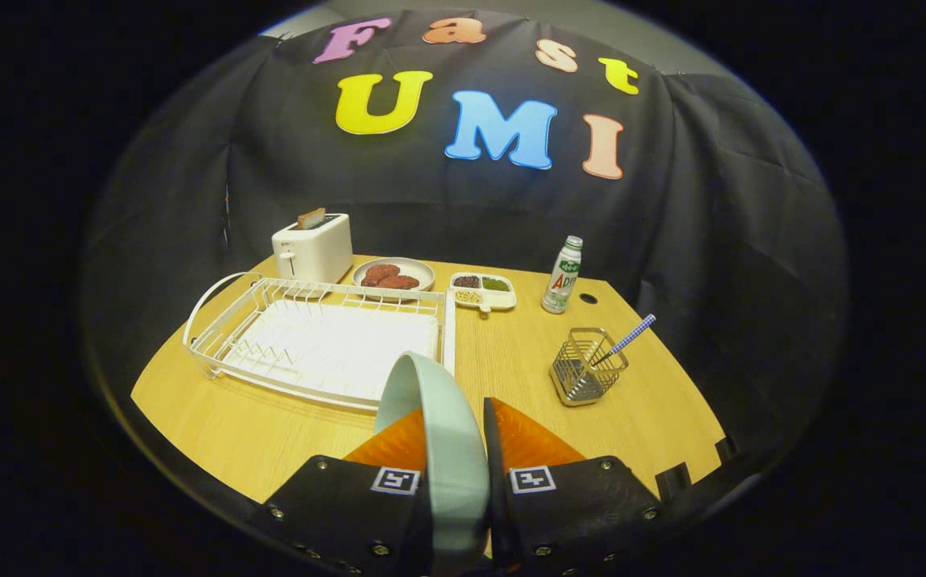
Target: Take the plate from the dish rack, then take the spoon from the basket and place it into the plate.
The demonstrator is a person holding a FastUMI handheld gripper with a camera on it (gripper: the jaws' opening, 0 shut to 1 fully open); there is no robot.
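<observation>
A pale green plate (440, 433) stands on edge between my two fingers, and my gripper (453, 425) is shut on its rim, holding it above the wooden table (511, 361). The white wire dish rack (310, 340) lies beyond and to the left of the fingers, with nothing in its slots. To the right, past the fingers, a small metal wire basket (587, 375) holds a spoon (627, 338) with a blue checked handle that leans out toward the right.
At the back of the table stand a white toaster (313, 248) with a slice in it, a plate of brown food (393, 276), a divided white dish (483, 291) and a small bottle (563, 275). Bare table lies between rack and basket.
</observation>
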